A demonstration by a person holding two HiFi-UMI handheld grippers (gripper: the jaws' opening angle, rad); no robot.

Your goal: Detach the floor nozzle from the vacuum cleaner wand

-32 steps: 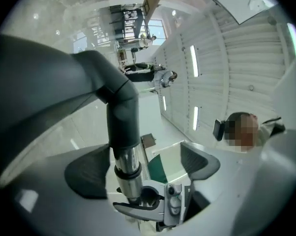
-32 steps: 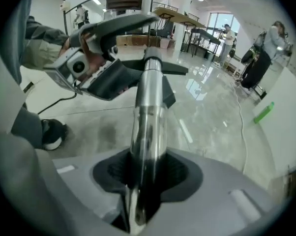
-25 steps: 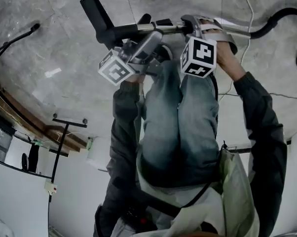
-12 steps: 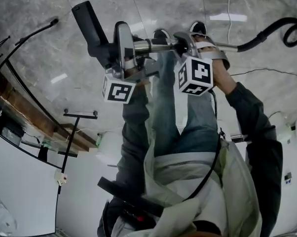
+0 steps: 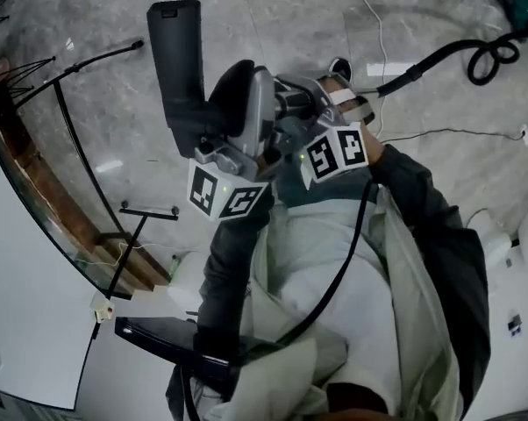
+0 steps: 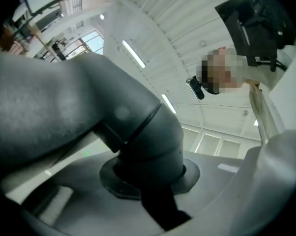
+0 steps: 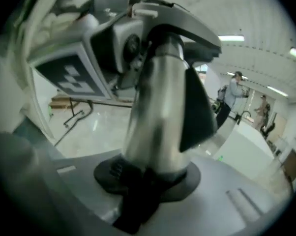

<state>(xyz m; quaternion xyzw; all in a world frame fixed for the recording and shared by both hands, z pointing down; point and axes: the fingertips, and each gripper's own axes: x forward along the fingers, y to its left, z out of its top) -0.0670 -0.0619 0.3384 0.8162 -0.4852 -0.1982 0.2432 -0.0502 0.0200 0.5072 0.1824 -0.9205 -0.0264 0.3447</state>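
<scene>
Between L tongs (image 5: pixel 246 117): floor nozzle (image 5: pixel 178 60); R tongs (image 5: pixel 321 103), just closing, on wand (image 7: pixel 155 107).

Indoor light was bright and even. Ceiling strip lights (image 6: pixel 133 53) glared white, and their reflections streaked the glossy floor (image 5: pixel 106 166). Fisheye bending was strong, with black corners in both gripper views. The close-up metal tube (image 7: pixel 158 97) and grey neck (image 6: pixel 89 112) were soft and smeared.
</scene>
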